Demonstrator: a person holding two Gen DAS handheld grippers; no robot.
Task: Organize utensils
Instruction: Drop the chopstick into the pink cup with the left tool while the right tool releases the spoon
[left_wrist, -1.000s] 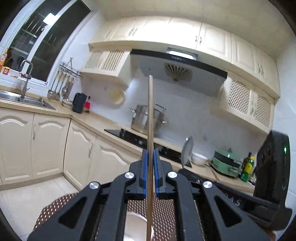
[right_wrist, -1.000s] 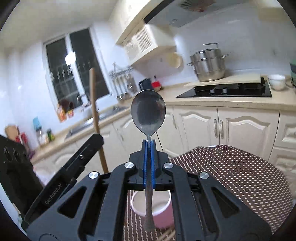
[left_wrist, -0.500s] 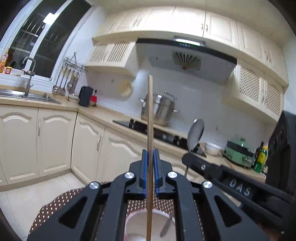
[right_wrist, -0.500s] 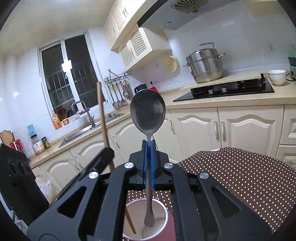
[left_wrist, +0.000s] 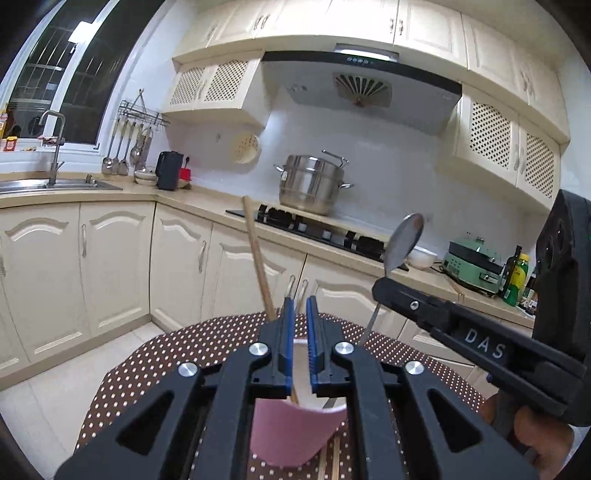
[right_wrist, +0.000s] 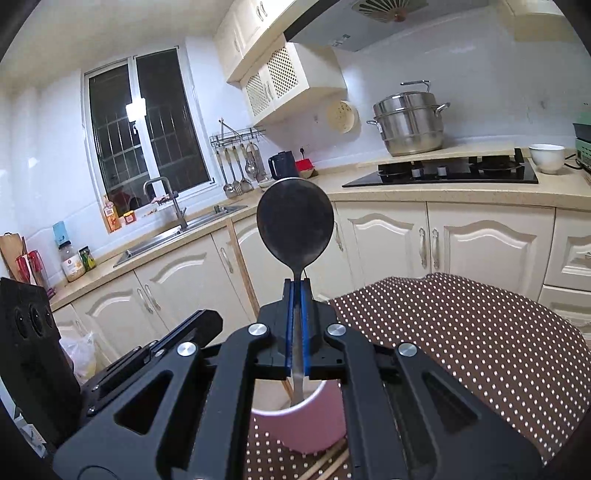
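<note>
A pink cup (left_wrist: 295, 432) stands on the brown dotted table (left_wrist: 166, 354) right below both grippers. A wooden chopstick (left_wrist: 256, 254) stands in the cup, leans to the left and passes outside the left finger. My left gripper (left_wrist: 300, 301) hovers over the cup's mouth, its blue pads a narrow gap apart with nothing between them. My right gripper (right_wrist: 296, 284) is shut on the handle of a metal spoon (right_wrist: 295, 225), bowl upward, with the handle's end down inside the cup (right_wrist: 306, 424). The right wrist view also shows the leaning chopstick (right_wrist: 242, 269).
More chopsticks (right_wrist: 328, 465) lie on the tablecloth (right_wrist: 461, 332) in front of the cup. Cream cabinets, a sink (right_wrist: 177, 236), a hob (right_wrist: 443, 171) and a steel pot (left_wrist: 310, 184) line the counter beyond the table. A hand (left_wrist: 535, 435) holds the right gripper's handle.
Both grippers have sunk toward the pink cup. The chopstick has left the left jaws and now leans to the left in the cup. The spoon's handle has gone into the cup.
</note>
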